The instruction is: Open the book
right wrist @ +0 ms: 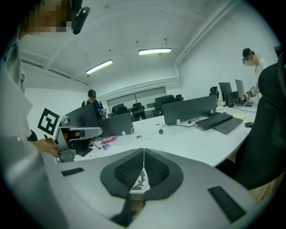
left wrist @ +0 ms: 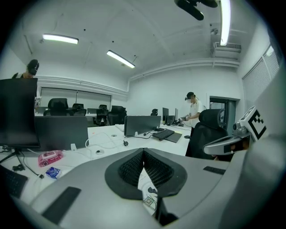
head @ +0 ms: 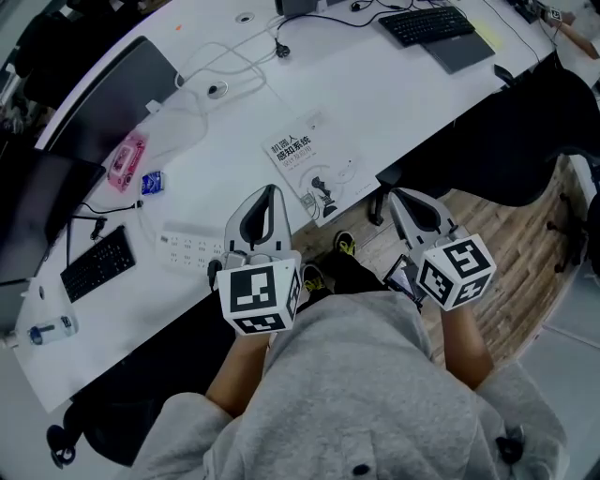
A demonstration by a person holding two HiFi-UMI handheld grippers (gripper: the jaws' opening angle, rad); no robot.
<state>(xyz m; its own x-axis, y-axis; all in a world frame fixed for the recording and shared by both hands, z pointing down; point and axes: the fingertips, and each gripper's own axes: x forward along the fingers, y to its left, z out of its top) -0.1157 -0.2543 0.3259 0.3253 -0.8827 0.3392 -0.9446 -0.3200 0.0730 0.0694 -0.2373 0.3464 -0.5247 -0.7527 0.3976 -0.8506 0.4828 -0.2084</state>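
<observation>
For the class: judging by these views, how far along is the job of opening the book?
Done: nothing yet. The book lies closed, cover up, on the white desk. In hand: the left gripper and right gripper are both shut and empty, pointing at the book from its near side. Left: reach the cover, lift it, fold it open.

An open office: long desks [head: 394, 103], monitors [left wrist: 18, 114], keyboards [head: 427, 23], swivel chairs [left wrist: 208, 129].
</observation>
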